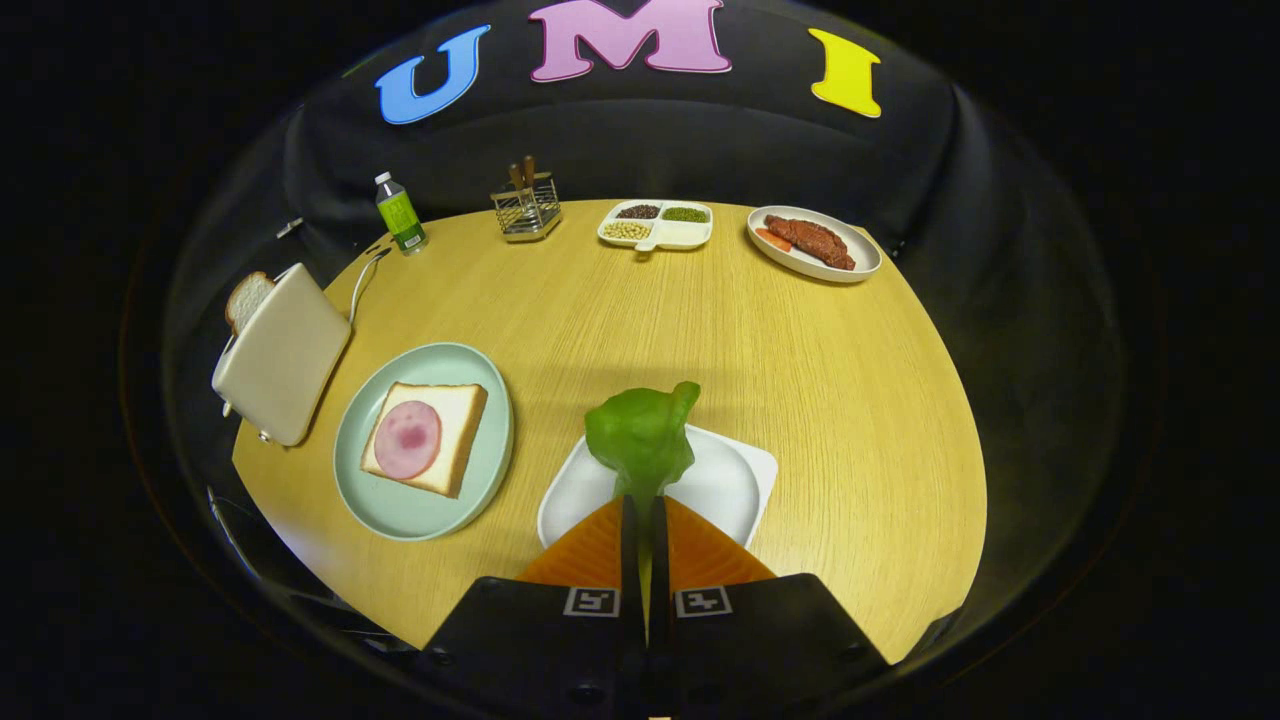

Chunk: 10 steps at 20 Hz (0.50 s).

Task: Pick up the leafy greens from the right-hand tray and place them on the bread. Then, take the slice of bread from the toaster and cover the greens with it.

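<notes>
Lettuce leaf pinched, carry to the bread comes next.

The gripper has its jaws pressed onto the lettuce leaf, apparently lifted above the white tray; left of the tray sits the ham-topped bread on its green plate, so the next move is likely a leftward carry.

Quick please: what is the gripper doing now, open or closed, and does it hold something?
Gripper: closed on the leafy greens, both fingers pinching the stem end, above the white tray.

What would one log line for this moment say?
gripper: shut on leafy greens | over white tray | bread: uncovered | toaster: slice in
</notes>
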Each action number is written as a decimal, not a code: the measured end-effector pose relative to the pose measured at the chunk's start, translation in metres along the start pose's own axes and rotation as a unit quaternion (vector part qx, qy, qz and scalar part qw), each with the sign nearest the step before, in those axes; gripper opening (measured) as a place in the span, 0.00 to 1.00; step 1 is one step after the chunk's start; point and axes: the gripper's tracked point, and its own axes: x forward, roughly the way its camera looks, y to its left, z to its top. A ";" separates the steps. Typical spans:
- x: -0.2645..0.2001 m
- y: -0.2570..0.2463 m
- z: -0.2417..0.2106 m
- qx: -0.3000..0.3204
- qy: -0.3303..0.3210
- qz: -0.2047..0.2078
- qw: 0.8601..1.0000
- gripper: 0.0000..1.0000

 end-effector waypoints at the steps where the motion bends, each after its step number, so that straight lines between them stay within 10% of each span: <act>1: -0.004 0.004 0.006 0.000 -0.005 -0.001 1.000 0.06; 10: -0.034 0.086 0.053 -0.023 -0.050 0.037 0.998 0.05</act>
